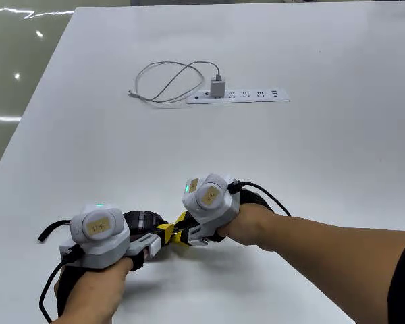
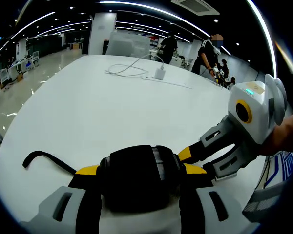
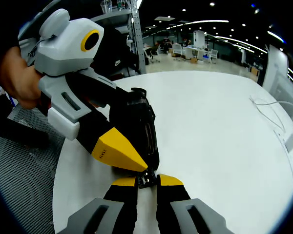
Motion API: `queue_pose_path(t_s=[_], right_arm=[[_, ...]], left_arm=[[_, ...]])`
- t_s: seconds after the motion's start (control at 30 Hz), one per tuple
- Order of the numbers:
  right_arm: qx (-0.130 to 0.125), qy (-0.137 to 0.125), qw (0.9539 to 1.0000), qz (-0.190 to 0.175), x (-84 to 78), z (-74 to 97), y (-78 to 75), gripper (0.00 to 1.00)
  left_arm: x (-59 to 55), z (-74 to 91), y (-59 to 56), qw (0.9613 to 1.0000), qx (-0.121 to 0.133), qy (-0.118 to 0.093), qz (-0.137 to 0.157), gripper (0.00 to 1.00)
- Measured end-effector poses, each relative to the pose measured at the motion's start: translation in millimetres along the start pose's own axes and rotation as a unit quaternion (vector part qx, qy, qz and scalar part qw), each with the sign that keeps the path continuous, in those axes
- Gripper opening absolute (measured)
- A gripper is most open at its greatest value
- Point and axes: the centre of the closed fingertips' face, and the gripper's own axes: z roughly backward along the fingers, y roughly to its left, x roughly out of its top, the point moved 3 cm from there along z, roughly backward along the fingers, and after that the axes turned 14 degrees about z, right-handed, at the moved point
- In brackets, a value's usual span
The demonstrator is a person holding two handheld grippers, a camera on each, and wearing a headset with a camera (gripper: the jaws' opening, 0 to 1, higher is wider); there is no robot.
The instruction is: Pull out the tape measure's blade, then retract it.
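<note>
1. The left gripper (image 1: 155, 231) lies nearest, down by the table's near edge. Its yellow-tipped jaws are closed in on the black tape measure (image 2: 141, 170), one jaw pressed against each side of the case.
2. The tape measure sits between the two grippers, low on the white table (image 1: 256, 148). In the right gripper view its case seems to rest on the surface.
3. A black strap (image 2: 44, 158) trails from the case and lies curved on the table to the left.
4. The right gripper (image 3: 147, 181) meets the case head-on from the other side. Its jaws are almost fully together and pinch a small metal piece at the mouth of the case. This is probably the blade's end hook (image 3: 147, 178), though it is too small to be sure.
5. That piece sits right against the case, just below the left gripper's yellow tip.
6. In the head view the two grippers are tip to tip, with the right one angled slightly down toward the left.
7. Well apart from them, farther across the table, lies a white power strip (image 1: 239, 96). A white charger (image 1: 218, 86) is plugged into it, and its cable (image 1: 165, 81) loops off to the left.
</note>
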Motion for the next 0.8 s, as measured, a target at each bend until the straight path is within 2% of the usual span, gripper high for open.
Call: queue_pose_path(t_s=[0.5,0.8], right_arm=[[-0.005,0.003,1.0000,-0.006,1.2,-2.0,-0.7,0.11],[-0.019,0.017,0.9994,0.022,1.8,-0.9,2.1,0.12]], left_arm=[[0.2,-0.6,0.9,1.0000,0.001,-0.004,-0.003,0.61],[0.4,-1.3,0.2,1.0000,-0.001,-0.007,-0.002,0.63]])
